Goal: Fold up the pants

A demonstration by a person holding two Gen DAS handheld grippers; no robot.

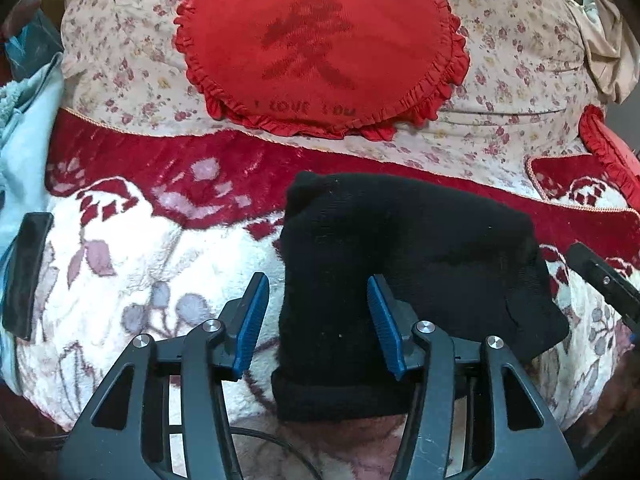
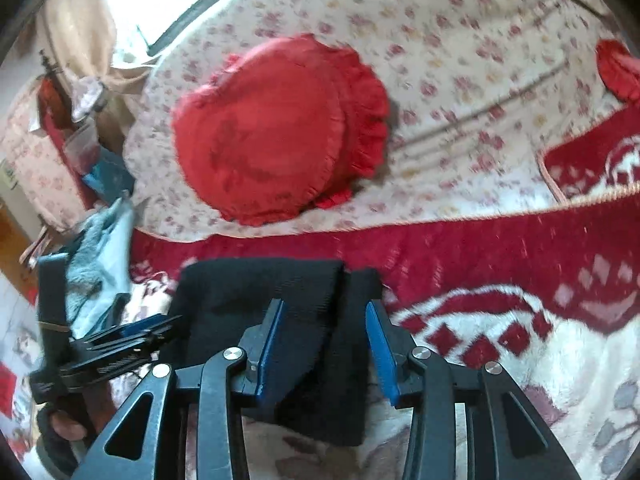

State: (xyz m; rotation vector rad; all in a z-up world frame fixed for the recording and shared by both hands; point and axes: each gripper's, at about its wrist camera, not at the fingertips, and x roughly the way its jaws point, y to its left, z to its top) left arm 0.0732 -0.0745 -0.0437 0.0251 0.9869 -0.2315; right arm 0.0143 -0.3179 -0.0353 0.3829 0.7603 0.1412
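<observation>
The black pants [image 1: 404, 256] lie folded into a compact bundle on the red and white floral blanket [image 1: 140, 264]. My left gripper [image 1: 318, 320] is open, its blue pads either side of the bundle's near left part, just above it. In the right wrist view the pants [image 2: 256, 296] show as a black folded stack. My right gripper [image 2: 324, 344] is open over the stack's right end. The left gripper [image 2: 120, 344] shows there at the left edge, and the right gripper's tip [image 1: 604, 280] shows at the right of the left view.
A red heart-shaped frilled cushion [image 1: 320, 48] rests on a pink floral quilt [image 1: 500, 64] behind the pants. A light blue garment [image 1: 24, 128] and a black phone [image 1: 26, 276] lie at the left. Another red cushion [image 1: 612, 152] sits at the right.
</observation>
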